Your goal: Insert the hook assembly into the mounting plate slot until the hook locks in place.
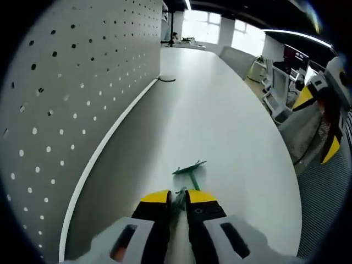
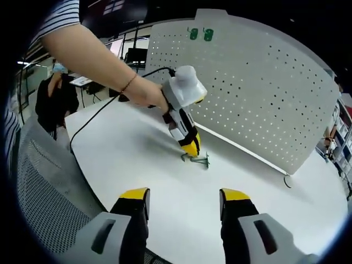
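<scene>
Both grippers: grey bodies, black jaws, yellow tips. Left gripper (image 2: 191,149) trails a black cable (image 2: 96,115); striped sleeve (image 2: 58,16), thin wrist bracelet (image 2: 128,83).

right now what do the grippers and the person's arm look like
Both grippers have black jaws with yellow tips on light grey bodies. The left gripper carries a white housing on top, with a black cable trailing from it across the white table. The person wears a thin bracelet and a striped short sleeve.

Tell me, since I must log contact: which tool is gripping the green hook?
The left tool, shut on the green hook on the white table. The right tool hangs open, apart from it.
</scene>
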Motion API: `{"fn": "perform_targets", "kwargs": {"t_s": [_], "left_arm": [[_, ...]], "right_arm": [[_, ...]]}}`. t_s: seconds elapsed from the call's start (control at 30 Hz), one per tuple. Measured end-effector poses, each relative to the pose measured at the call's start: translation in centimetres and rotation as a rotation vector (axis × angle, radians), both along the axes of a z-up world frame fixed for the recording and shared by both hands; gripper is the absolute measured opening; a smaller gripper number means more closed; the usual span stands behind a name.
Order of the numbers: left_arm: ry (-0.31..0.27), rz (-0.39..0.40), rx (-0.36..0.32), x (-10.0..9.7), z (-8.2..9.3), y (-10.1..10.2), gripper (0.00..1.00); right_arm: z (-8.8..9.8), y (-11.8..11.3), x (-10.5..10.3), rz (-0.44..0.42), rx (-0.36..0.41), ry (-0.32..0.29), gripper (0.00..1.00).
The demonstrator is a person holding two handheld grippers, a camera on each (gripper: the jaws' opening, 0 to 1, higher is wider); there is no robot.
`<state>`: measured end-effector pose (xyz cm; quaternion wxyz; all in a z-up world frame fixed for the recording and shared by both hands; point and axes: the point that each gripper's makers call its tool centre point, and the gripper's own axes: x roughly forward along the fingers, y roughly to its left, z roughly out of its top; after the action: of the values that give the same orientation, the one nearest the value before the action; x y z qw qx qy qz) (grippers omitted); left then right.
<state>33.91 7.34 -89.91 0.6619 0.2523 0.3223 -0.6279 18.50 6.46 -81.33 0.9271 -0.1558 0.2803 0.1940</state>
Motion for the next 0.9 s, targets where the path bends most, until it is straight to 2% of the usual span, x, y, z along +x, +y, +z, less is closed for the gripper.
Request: {"fn": "perform_targets", "kwargs": {"t_s": [0.13,0.23,0.4,0.47,0.7,0.83,0.9], "left_arm": [[0.023,0.007,0.022,-0.1,-0.2,-0.1,0.07],[0.013,-0.013,0.038,-0.1,-0.1,0.1,0.05],[0.006,0.004,0.03,0.1,0.5,0.9,0.04],[0.013,0.035,0.019,0.6,0.8,1.3,0.03],[0.044,0.177,-0.089,1.8,4.7,3.0,0.03],[0.046,0.256,-0.145,1.9,7.0,4.3,0.02],[0.048,0.293,-0.187,1.3,8.4,5.0,0.02]], "right_arm": [[0.0,0.1,0.0,0.004,-0.003,0.001,0.47],[0.0,0.0,0.0,0.004,-0.001,0.003,0.47],[-0.1,0.0,0.0,0.005,-0.001,0.004,0.47],[0.0,0.0,0.0,0.005,0.0,0.002,0.47],[0.0,0.1,0.1,0.004,0.018,0.005,0.47],[0.1,0.3,0.0,0.012,0.027,0.005,0.47],[0.1,0.5,0.0,0.014,0.039,0.006,0.48]]}}
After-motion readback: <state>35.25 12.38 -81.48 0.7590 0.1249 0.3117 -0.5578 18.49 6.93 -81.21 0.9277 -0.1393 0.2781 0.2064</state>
